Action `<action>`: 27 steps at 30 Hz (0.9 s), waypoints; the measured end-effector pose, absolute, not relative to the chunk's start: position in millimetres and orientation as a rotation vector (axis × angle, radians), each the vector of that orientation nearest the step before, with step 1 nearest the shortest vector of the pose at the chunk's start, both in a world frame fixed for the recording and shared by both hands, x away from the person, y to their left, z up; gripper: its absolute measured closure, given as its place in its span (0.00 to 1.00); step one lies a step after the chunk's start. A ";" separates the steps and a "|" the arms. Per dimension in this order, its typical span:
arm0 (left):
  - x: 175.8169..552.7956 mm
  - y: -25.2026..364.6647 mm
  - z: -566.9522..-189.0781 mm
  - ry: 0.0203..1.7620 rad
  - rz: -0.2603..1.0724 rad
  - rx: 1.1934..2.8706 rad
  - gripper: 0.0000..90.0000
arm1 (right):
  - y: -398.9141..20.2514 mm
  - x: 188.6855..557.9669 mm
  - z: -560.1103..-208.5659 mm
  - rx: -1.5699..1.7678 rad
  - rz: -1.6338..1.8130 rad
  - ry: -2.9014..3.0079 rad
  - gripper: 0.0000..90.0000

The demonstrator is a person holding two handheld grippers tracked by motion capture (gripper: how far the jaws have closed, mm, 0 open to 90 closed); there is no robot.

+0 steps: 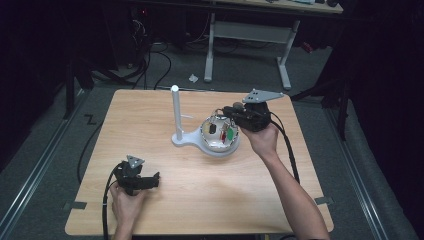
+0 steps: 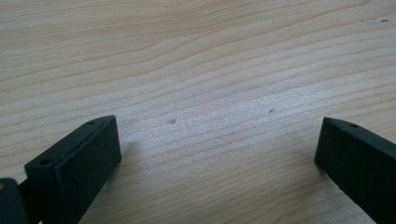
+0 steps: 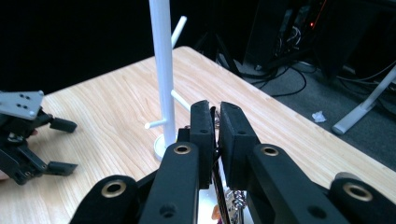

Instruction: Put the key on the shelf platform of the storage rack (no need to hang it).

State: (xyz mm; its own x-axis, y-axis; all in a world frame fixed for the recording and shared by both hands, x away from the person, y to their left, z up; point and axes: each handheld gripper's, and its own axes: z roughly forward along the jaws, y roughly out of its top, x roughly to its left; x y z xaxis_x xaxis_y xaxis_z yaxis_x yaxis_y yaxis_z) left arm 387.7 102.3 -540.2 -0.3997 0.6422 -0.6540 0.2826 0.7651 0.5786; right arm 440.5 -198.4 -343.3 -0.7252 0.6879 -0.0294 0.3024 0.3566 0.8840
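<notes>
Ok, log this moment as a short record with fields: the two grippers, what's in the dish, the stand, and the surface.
right gripper: jaws closed on a thin dark strap or cord, above the dish
left gripper: open, nothing between its jaws, low over the table
dish: white, round, with small trinkets in it, some red and green
stand: white upright post with short side pegs, joined to the dish
table: light wood

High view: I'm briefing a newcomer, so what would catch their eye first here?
The white peg stand rises mid-table, its dish holding small colourful trinkets. The right gripper hangs over that dish, jaws shut on something thin. The left gripper rests open near the table's front edge.
</notes>
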 end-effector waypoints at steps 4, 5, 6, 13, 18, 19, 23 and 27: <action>387.6 101.8 -539.9 1.999 0.464 0.690 0.01 | -194.8 446.1 -352.1 0.884 1.314 2.242 0.94; 387.6 101.8 -539.9 1.999 0.464 0.690 0.01 | -194.3 447.4 -353.9 0.886 1.309 2.243 0.94; 387.5 101.9 -539.9 1.999 0.464 0.692 0.01 | -194.0 448.8 -355.6 0.884 1.304 2.244 0.94; 387.2 101.9 -539.8 1.999 0.462 0.693 0.01 | -191.4 456.4 -369.2 0.908 1.285 2.257 0.94; 387.2 102.0 -539.9 1.997 0.462 0.696 0.01 | -191.4 460.6 -377.3 0.924 1.266 2.262 0.94; 387.2 102.0 -539.9 1.997 0.463 0.697 0.01 | -191.3 461.3 -378.7 0.924 1.259 2.265 0.94; 387.2 101.9 -539.8 1.999 0.461 0.693 0.01 | -190.7 463.5 -385.0 0.936 1.253 2.269 0.94; 387.2 101.9 -539.9 1.998 0.462 0.695 0.01 | -189.8 466.2 -391.5 0.941 1.241 2.282 0.94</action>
State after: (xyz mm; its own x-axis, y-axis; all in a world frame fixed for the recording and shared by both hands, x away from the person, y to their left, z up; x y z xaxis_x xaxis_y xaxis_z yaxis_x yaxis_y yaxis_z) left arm 387.2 101.9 -539.9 -0.3992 0.6387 -0.6578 0.2852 0.7683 0.5730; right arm 466.2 -189.8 -391.5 -0.7055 0.7087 -0.0099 0.3768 0.3869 0.8416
